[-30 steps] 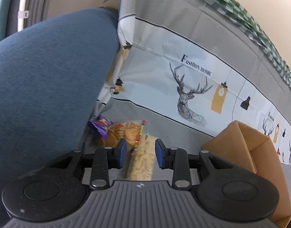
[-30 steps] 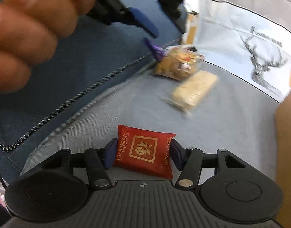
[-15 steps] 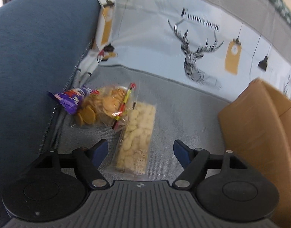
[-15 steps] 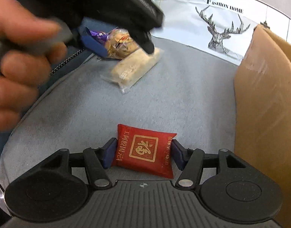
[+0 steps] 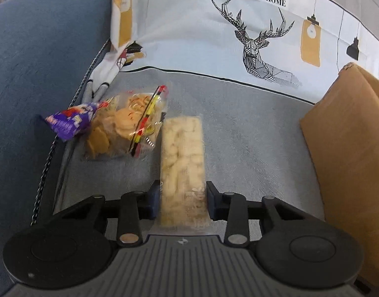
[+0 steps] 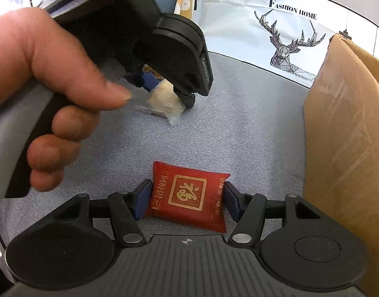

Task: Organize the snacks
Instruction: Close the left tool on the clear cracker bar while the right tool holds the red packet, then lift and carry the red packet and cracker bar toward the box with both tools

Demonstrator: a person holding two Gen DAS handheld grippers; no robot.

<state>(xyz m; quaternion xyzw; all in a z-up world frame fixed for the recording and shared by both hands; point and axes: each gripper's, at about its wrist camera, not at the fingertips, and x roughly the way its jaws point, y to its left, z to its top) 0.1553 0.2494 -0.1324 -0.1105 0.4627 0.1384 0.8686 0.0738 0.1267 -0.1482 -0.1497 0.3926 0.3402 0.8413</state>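
Progress looks early to me: every snack I can see lies on the grey cover (image 5: 251,133), and I see none inside the box (image 5: 350,148), though its inside is mostly hidden from both cameras.

My left gripper (image 5: 182,199) is down over the near end of the pale bar (image 5: 182,148). Its jaws are closing with the bar between them; the pads sit at the wrapper's edges, and I cannot tell that they press it yet. From the right camera I see the hand (image 6: 40,79) on that tool, and the bar's clear end (image 6: 164,101) poking out beneath it.

My right gripper (image 6: 187,200) is clamped on the red pouch (image 6: 189,195), one pad against each side, and the pouch seems to rest on the cover, just beside the box wall (image 6: 345,136).

Untouched so far: the cracker bag (image 5: 125,126), touching the bar's far end, and the purple packet (image 5: 70,121) against the blue cushion (image 5: 28,74).

So, by my reckoning, nothing is sorted yet. Two picks are under way, and at least two snacks wait after them. Where each belongs I cannot read from here; the box is my guess.
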